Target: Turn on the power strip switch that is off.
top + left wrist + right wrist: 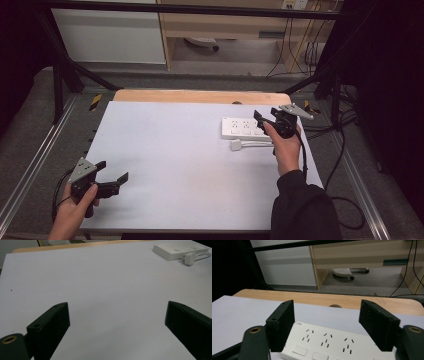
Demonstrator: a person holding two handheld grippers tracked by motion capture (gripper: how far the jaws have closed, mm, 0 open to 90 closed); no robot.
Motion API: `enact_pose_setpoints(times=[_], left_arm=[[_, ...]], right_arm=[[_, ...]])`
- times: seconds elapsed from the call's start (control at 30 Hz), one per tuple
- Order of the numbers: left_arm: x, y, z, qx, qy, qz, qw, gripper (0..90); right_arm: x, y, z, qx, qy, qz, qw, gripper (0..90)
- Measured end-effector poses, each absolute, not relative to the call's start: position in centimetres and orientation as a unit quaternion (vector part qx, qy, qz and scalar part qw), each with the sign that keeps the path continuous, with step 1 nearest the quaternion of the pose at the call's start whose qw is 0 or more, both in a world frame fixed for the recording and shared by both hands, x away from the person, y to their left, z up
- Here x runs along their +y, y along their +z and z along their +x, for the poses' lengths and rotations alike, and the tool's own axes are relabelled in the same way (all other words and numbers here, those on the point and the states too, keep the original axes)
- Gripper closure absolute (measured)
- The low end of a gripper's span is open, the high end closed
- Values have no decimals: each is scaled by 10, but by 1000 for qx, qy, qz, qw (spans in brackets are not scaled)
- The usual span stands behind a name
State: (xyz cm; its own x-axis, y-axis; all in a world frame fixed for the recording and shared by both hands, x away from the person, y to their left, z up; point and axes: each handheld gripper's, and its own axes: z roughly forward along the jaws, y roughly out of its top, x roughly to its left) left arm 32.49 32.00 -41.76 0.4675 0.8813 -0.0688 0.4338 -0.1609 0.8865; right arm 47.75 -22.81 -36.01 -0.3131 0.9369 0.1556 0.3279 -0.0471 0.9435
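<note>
Power strip [243,128], white with three socket groups and square switches, lies flat at the far right of the white table [175,165], its plug [235,145] and cord just in front of it. Right gripper [266,119] hovers just above the strip's right end, jaws spread wide and holding nothing. Left gripper [112,171] sits well apart at the near left corner, jaws also wide over bare tabletop. A wooden edge [200,96] borders the far side.
</note>
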Motion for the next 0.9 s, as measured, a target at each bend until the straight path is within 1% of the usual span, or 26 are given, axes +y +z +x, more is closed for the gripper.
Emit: enact_pose_setpoints(times=[0.13,0.47,0.8,0.9], left_arm=[[320,-417,325,455,243,722,461,60],[321,-417,324,454,244,722,462,60],[320,-417,324,453,244,723,461,60],[320,-417,324,453,244,724,460,60]], right_arm=[[-226,-364,482,618,522,513,286,361],[-220,-370,491,619,523,520,270,441],[-215,-376,498,641,493,516,283,526],[-214,-379,500,647,482,516,289,565]])
